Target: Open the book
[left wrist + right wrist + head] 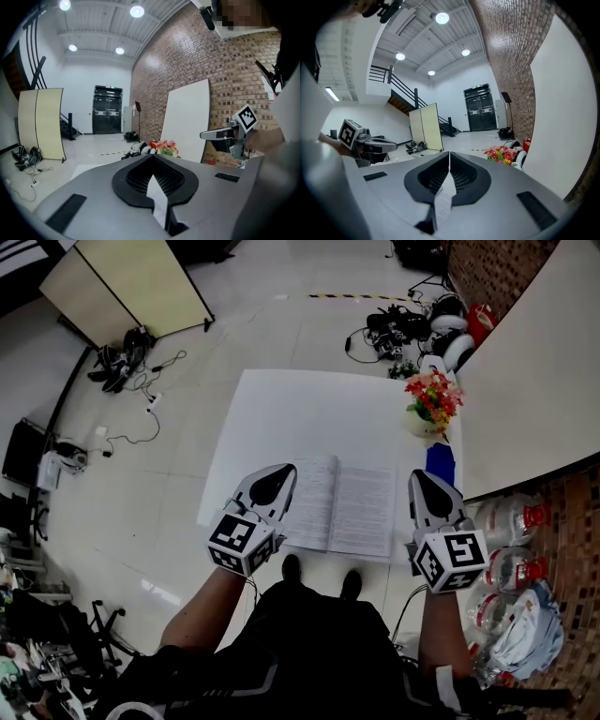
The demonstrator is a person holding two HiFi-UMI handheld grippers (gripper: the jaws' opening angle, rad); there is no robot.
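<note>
The book [342, 502] lies open on the white table [309, 409], with printed pages facing up, near the table's front edge. My left gripper [284, 472] hovers over the book's left edge, jaws shut and empty. My right gripper [418, 476] is held just past the book's right edge, also shut with nothing in it. In the left gripper view the left gripper [152, 159] shows its jaw tips meeting, and the right gripper [225, 134] is level with it at the right. The right gripper view shows that gripper [449, 154] with tips pressed together.
A pot of red and yellow flowers [432, 399] stands at the table's right edge with a blue object [440, 463] just in front. Large water bottles [511, 521] crowd the floor at right. Cables and bags [394, 329] lie beyond the table. A white board [534, 371] leans at right.
</note>
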